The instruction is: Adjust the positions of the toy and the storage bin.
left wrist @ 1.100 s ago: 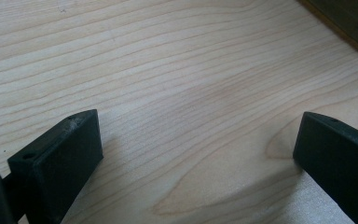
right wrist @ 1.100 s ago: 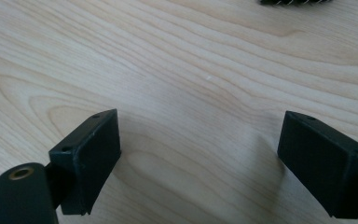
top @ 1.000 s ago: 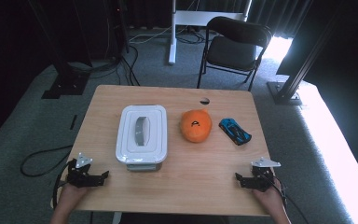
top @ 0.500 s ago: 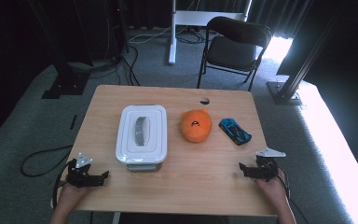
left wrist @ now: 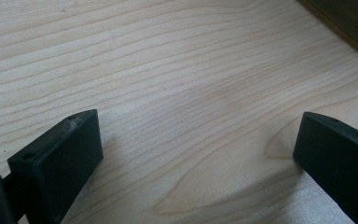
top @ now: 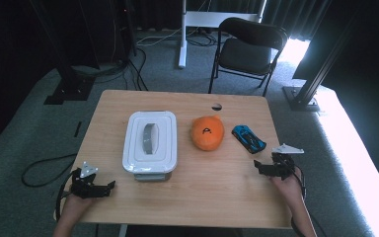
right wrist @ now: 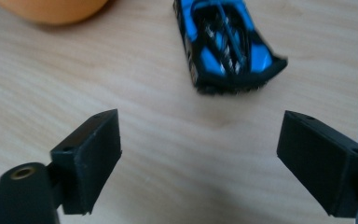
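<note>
Car, a small blue and black toy, is lying on the bench just ahead of my right gripper, with its near end pointing at the gap between the jaws. From above, the car is sitting near the right edge, just right of an orange ball, and a white lidded box is sitting left of that. I am holding the right gripper low over the wood with its jaws spread wide and holding nothing. My left gripper is resting near the front left corner, well apart from everything, jaws also spread wide over bare wood.

I am judging the car as the thing being reached for, and several things could go wrong. It is lying at a slant to the jaws, so closing on it as it is could catch a corner and spin it out. It probably rolls, so a nudge from one jaw before the other arrives could send it toward the ball or off the nearby right edge. Coming in too low could scrape the jaws on the wood and push the car ahead instead of straddling it. The right gripper view is slightly blurred, so I cannot tell exactly how near the tips are.
</note>
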Motion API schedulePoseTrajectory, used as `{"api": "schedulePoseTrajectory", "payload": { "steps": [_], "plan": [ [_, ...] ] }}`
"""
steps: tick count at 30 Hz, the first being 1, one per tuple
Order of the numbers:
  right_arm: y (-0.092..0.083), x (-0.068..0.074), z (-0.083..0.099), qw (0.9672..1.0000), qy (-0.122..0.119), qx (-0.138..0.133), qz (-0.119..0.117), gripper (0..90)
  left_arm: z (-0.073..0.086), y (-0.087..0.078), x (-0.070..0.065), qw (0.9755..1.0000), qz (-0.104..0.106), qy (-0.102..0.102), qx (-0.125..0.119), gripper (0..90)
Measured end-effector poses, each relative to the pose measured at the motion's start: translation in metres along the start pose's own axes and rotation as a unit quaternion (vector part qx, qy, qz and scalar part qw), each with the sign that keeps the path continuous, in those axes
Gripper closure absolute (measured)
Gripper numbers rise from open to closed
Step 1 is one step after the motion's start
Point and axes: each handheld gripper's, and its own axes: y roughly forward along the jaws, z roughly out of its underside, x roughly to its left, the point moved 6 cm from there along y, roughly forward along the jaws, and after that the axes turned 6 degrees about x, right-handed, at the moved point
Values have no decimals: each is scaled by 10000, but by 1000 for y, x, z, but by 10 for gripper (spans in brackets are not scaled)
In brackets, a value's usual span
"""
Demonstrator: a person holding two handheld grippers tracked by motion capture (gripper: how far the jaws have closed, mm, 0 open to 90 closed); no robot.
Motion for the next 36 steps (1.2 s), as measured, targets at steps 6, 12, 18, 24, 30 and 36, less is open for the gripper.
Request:
{"api": "schedulePoseTrajectory", "payload": {
  "steps": [6,12,18,24,30,36],
  "plan": [
    [8,-5,-14,10000,14,27,5,138,0,0,0,10000,-1,0,-1,15],
    [19,-5,-29,9999,-84,67,27,138,0,0,0,10000,-1,0,-1,15],
    [30,-5,-45,9998,-177,133,4,138,0,0,0,10000,0,1,-1,15],
    [40,-7,-57,9995,-249,175,66,137,0,0,0,10000,1,0,1,15],
    [54,-9,-60,9991,-326,270,72,137,0,0,0,10000,1,-1,3,15],
    [67,-12,-63,9980,-370,493,121,138,0,0,0,10000,3,-1,2,15]
  ]
}}
